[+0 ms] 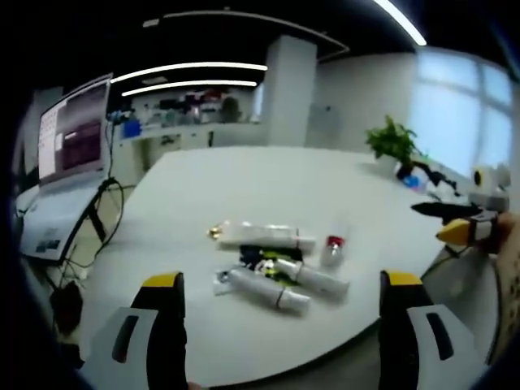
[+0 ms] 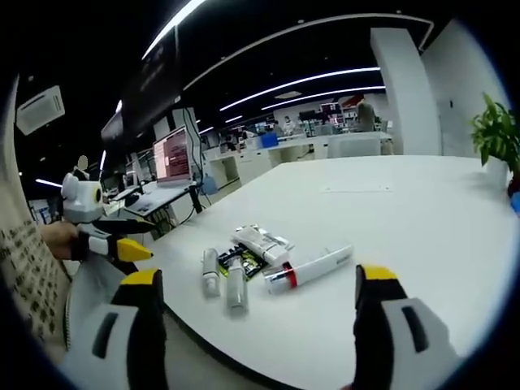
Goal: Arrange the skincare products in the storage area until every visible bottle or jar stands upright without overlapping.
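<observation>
Several skincare items lie flat in a loose cluster on the white table (image 1: 244, 179). In the left gripper view I see a long white tube with a gold cap (image 1: 260, 236), a small clear bottle with a red cap (image 1: 332, 250), two white tubes (image 1: 313, 278) (image 1: 264, 291) and a dark packet (image 1: 264, 258) under them. My left gripper (image 1: 281, 279) hovers open just short of the cluster. The right gripper view shows a red-ended tube (image 2: 313, 266), a white tube (image 2: 262, 242) and two small bottles (image 2: 210, 270) (image 2: 236, 286). My right gripper (image 2: 257, 276) is open, holding nothing.
A monitor (image 1: 73, 130) and cables (image 1: 97, 211) stand off the table's left side. A potted plant (image 1: 392, 142) sits at the far right. The rounded table edge (image 1: 244, 375) runs close to me. The right gripper (image 1: 455, 221) shows at the right, a sleeve (image 2: 28, 260) at the left.
</observation>
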Demonstrator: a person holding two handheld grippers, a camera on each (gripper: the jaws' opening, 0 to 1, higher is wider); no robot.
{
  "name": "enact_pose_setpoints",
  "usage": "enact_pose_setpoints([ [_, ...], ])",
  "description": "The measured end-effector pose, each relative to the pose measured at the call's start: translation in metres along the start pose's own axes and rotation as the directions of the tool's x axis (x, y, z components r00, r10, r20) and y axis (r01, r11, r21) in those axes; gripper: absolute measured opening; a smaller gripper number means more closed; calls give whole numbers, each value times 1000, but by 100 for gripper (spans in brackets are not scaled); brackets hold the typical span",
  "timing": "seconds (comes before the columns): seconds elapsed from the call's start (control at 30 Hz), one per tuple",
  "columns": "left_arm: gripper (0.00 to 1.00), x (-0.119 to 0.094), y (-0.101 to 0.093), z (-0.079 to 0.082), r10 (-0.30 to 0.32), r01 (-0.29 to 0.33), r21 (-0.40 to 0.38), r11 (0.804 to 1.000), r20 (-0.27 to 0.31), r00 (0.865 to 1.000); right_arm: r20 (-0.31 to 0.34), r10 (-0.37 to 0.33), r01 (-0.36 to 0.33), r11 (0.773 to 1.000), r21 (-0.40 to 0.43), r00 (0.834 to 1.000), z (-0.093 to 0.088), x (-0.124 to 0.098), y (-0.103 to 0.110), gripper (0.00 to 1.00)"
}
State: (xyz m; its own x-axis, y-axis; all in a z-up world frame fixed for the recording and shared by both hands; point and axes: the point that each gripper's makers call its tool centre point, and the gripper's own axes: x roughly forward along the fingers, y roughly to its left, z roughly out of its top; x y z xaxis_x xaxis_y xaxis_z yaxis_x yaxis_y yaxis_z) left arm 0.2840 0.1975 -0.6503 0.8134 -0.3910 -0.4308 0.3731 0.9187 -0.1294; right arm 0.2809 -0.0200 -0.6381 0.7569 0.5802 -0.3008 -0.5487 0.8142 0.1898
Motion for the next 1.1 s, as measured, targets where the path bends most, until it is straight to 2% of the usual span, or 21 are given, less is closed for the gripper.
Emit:
enact_pose_setpoints([
  [0.13,97,0,-3,1,-9,9,4,1000,-8,1000,-3,0,0,1000,5,1000,0,0,-1,100],
  [0.23,97,-3,-7,9,-21,21,-48,999,15,1000,10,4,-4,1000,31,1000,5,-1,-1,100],
  [0.27,97,-3,-8,10,-22,22,-35,999,11,1000,34,-12,10,999,40,999,10,-3,-3,100],
  [0.33,97,-3,-6,6,-17,17,11,1000,-13,1000,39,-8,7,999,43,999,12,-4,-2,100],
  [0.43,97,-1,-7,4,-29,29,-1,1000,-2,1000,16,-6,5,999,36,1000,5,-2,-2,100],
  [0.5,97,0,-8,-3,-44,43,-16,999,-22,999,4,-3,3,1000,27,1000,2,-2,-1,100],
  [0.53,97,1,-3,-7,-27,27,13,1000,-39,999,1,-1,1,1000,22,1000,1,-2,0,100],
  [0.6,97,2,-3,-4,-25,25,11,1000,-27,999,-11,-4,5,1000,29,1000,-2,-2,-2,100],
  [0.83,97,4,-6,-7,-38,39,30,999,-42,998,-22,6,-5,999,32,1000,-4,-1,-1,100],
  [1.1,97,3,-4,-9,-16,17,23,1000,-50,999,-28,16,-15,999,31,999,-4,0,0,97],
])
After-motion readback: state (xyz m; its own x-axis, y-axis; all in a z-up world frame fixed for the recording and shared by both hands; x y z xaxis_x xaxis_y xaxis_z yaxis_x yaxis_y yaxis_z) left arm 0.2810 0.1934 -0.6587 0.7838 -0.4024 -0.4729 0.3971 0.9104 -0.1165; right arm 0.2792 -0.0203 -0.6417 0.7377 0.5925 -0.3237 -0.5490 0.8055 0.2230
